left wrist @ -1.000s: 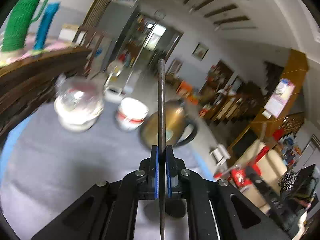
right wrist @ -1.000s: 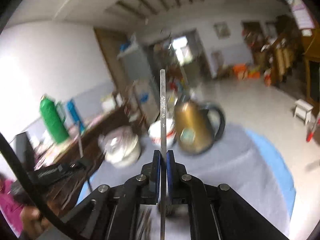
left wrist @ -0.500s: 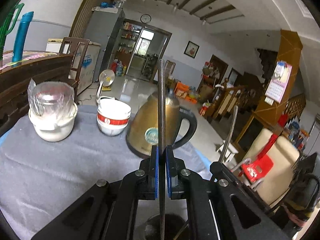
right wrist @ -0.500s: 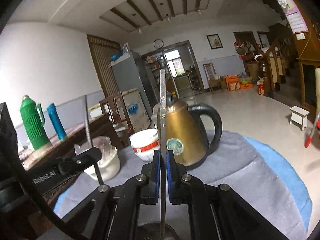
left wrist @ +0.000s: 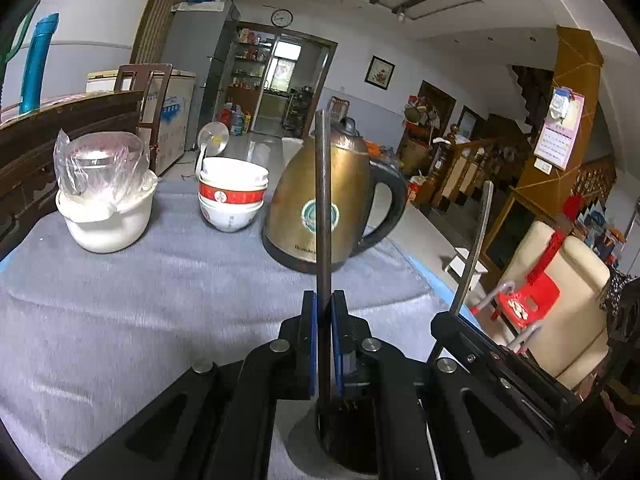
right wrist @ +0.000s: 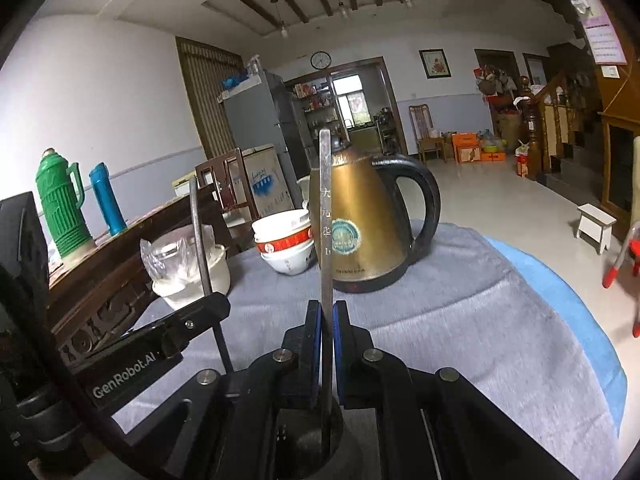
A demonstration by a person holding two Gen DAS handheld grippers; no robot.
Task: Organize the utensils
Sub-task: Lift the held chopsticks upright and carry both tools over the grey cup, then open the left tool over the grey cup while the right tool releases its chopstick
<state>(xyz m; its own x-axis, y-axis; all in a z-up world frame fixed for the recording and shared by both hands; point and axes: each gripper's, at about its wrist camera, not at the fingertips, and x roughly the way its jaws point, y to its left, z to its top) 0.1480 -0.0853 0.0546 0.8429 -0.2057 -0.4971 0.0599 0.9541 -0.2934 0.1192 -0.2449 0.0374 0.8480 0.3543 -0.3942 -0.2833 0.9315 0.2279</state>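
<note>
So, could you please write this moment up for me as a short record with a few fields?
left gripper: jaws shut on dark utensil handle, upright
right gripper: jaws shut on steel utensil handle, upright
below both: dark round holder, partly hidden
surface: grey cloth
behind: brass-coloured kettle, stacked bowls, plastic-wrapped white pot

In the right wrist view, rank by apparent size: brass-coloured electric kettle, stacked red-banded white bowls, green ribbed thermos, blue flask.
1. Brass-coloured electric kettle, clearly largest.
2. Green ribbed thermos and stacked red-banded white bowls look about alike; the thermos stands farther back, so no firm ranking.
3. Blue flask, smallest, also far back.
</note>
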